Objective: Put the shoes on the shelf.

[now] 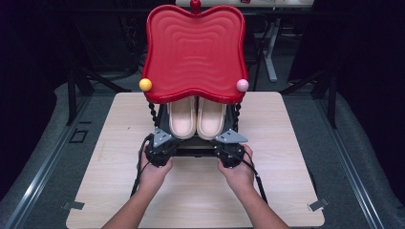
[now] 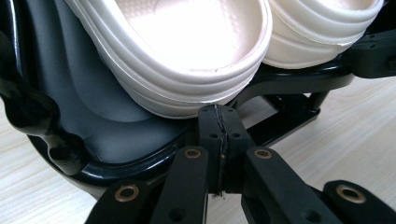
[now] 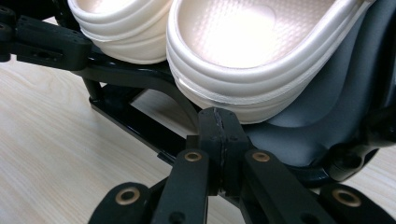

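A pair of cream slippers lies heels toward me on the dark lower shelf (image 2: 112, 126) of a small rack, the left slipper (image 1: 182, 117) beside the right slipper (image 1: 211, 117). Above them sits the rack's red wavy tray top (image 1: 195, 52). My left gripper (image 1: 166, 138) is shut with nothing between its jaws, its tip (image 2: 219, 114) just under the left slipper's heel (image 2: 187, 51) at the shelf's front rim. My right gripper (image 1: 228, 139) is likewise shut on nothing, its tip (image 3: 218, 116) just below the right slipper's heel (image 3: 252, 51).
The rack stands at the middle back of a light wooden table (image 1: 119, 143). A yellow ball (image 1: 145, 84) and a pink ball (image 1: 242, 85) cap the tray's front corners. Black twisted posts (image 1: 153, 114) hold up the tray. Dark floor and stands surround the table.
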`<action>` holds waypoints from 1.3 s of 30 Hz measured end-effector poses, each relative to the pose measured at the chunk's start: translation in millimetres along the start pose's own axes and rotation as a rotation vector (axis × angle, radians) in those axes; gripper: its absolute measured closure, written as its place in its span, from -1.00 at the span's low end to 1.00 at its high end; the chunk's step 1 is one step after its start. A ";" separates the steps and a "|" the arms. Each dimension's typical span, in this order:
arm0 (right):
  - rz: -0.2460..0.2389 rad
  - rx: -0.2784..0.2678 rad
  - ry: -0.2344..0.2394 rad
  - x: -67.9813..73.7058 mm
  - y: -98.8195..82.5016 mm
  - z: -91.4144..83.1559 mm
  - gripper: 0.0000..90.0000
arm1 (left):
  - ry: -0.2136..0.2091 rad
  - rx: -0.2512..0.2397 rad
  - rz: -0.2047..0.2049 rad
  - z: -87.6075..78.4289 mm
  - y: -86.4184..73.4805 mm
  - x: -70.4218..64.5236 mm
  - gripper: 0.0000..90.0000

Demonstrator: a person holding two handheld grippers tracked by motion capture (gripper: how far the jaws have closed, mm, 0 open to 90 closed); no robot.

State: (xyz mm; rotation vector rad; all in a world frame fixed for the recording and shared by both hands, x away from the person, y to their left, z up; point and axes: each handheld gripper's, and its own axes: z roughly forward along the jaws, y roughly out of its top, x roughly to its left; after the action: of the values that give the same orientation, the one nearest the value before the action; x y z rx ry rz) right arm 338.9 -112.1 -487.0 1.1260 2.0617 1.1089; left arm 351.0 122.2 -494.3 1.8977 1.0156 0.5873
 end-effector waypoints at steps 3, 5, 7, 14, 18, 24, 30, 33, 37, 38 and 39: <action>0.002 0.003 0.000 -0.3 0.4 2.4 1.00 | -0.006 0.000 -0.013 1.7 -0.4 1.3 0.99; 0.003 0.009 0.002 -1.0 -0.2 3.4 0.99 | -0.009 -0.003 -0.011 1.9 -0.9 0.8 0.95; 0.002 0.010 0.002 -1.3 -2.0 3.8 0.94 | -0.012 -0.009 0.001 0.8 -1.8 0.4 0.89; 0.054 -0.061 -0.003 -8.2 -0.6 -14.0 0.63 | 0.000 -0.074 -0.007 -20.5 2.3 4.7 0.71; 0.116 -0.105 -0.001 -13.8 7.1 -20.3 0.40 | 0.010 -0.099 -0.009 -26.1 10.2 6.1 0.47; 0.141 -0.118 -0.019 -13.1 17.9 -15.4 0.19 | 0.018 -0.125 -0.044 -18.5 18.2 8.1 0.14; 0.184 -0.131 -0.037 -14.3 19.4 -5.4 0.08 | 0.014 -0.120 -0.089 -7.7 19.4 13.8 0.03; 0.204 -0.133 -0.046 -16.4 20.4 -4.2 0.08 | 0.007 -0.121 -0.106 -6.7 19.8 14.7 0.02; 0.218 -0.130 -0.056 -17.8 19.6 -1.6 0.06 | 0.009 -0.149 -0.109 -9.1 20.4 15.5 0.01; 0.221 -0.129 -0.053 -18.4 19.4 -1.5 0.06 | 0.008 -0.149 -0.113 -8.7 20.6 15.5 0.01; 0.221 -0.129 -0.050 -18.7 19.4 -1.3 0.06 | 0.012 -0.133 -0.109 -8.0 21.1 15.5 0.01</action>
State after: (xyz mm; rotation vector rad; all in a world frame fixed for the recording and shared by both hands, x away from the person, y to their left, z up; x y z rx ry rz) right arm 355.5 -122.6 -468.5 1.3260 1.8317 1.2849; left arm 362.6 133.0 -472.0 1.7135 1.0546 0.5889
